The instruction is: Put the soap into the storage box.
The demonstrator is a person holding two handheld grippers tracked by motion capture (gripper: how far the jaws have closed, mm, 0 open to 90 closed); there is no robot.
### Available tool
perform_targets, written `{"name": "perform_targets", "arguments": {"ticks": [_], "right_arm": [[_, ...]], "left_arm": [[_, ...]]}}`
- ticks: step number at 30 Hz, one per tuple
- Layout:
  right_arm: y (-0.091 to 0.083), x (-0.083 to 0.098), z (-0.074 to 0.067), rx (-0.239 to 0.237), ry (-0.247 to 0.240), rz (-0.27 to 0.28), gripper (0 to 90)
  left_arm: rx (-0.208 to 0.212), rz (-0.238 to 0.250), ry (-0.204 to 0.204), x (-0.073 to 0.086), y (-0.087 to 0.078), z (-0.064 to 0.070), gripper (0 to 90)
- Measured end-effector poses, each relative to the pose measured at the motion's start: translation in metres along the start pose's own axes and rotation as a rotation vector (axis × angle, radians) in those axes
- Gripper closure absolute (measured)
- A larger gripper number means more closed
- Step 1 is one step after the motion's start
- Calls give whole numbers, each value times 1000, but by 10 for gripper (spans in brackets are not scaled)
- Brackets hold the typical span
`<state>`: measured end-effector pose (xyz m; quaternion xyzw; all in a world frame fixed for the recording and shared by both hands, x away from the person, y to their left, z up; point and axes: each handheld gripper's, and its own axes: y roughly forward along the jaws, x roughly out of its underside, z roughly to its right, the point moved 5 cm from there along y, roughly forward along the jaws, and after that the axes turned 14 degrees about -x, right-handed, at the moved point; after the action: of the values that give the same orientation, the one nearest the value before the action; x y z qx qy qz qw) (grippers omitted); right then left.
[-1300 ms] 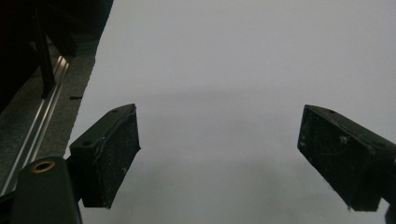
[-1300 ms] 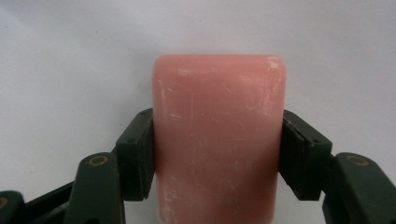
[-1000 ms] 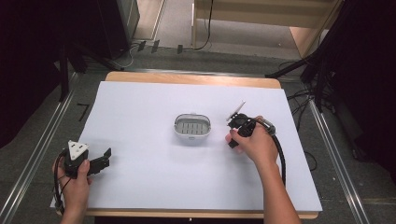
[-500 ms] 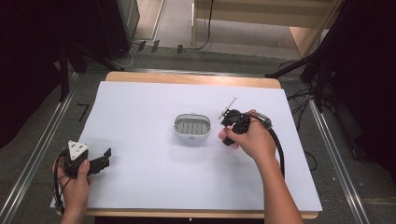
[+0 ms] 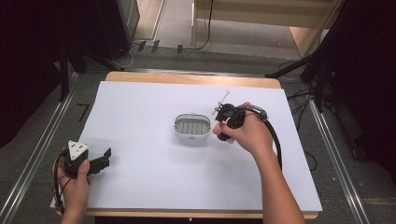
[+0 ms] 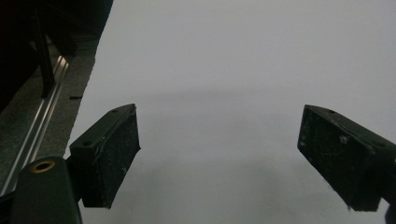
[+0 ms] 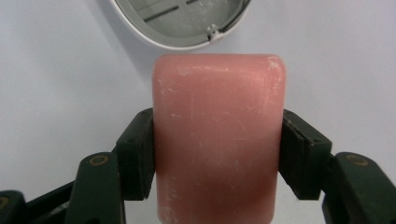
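Clearly pink, the scuffed, round-cornered soap bar (image 7: 218,135) shows pale scratches.

from the high view my right hand (image 5: 250,133) covers the soap, so i can't see it there. in the right gripper view the soap (image 7: 218,140) runs off the bottom edge and the dish (image 7: 180,21) is cut by the top edge.

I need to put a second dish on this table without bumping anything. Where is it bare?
The white sheet is bare left of the soap dish, back to the far edge, and across the near half between both arms. It is crowded right of the dish, where the right gripper holds pink soap.
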<state>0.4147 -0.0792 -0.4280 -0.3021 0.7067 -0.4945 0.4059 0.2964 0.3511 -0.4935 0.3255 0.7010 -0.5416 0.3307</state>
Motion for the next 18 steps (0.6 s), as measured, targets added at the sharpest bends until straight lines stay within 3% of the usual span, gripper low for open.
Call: {"name": "perform_targets", "arguments": {"ticks": [18], "right_arm": [[3, -23, -1, -32, -90, -6, 386]], "left_arm": [[0, -1, 0, 0, 0, 0, 137]]}}
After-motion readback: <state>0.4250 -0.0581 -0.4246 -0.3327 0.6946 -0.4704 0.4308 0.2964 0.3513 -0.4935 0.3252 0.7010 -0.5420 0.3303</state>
